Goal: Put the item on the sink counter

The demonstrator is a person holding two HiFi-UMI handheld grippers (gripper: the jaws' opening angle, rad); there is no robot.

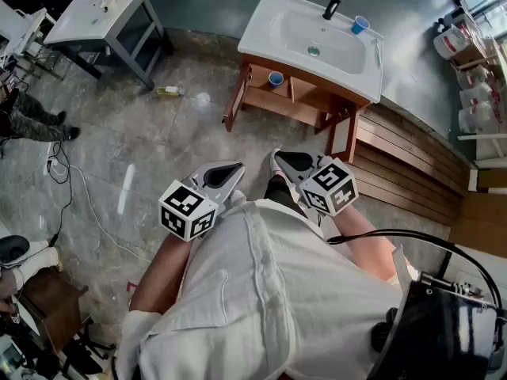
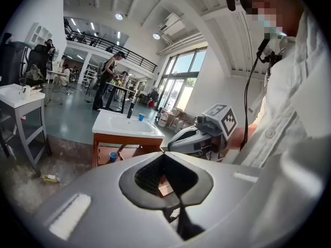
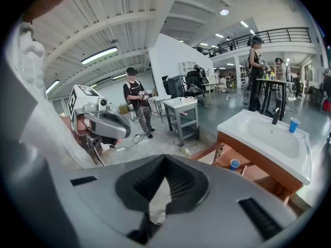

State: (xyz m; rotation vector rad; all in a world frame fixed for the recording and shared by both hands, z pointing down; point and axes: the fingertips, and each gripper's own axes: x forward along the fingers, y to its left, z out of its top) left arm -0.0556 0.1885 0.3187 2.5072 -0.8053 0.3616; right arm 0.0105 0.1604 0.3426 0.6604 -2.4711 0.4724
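The white sink counter (image 1: 269, 24) (image 2: 103, 126) (image 3: 243, 124) stands on a wooden frame across the floor, well ahead of me. A blue cup (image 1: 360, 24) (image 2: 141, 117) (image 3: 294, 124) sits on it beside the black faucet (image 1: 333, 5). A second blue cup (image 1: 276, 78) (image 2: 113, 156) (image 3: 235, 164) stands on the shelf under the basin. A small yellowish item (image 1: 169, 91) (image 2: 50, 178) lies on the floor left of the sink. My left gripper (image 1: 238, 167) (image 2: 164, 155) and right gripper (image 1: 276, 156) (image 3: 165, 158) are held side by side close to my body, both shut with nothing in them.
A grey table (image 1: 103, 14) (image 3: 181, 105) stands at the far left. Cables (image 1: 71, 188) trail over the floor on my left, near a person's legs (image 1: 32, 117). White containers (image 1: 475, 77) line the right wall beyond a wooden platform (image 1: 412, 172).
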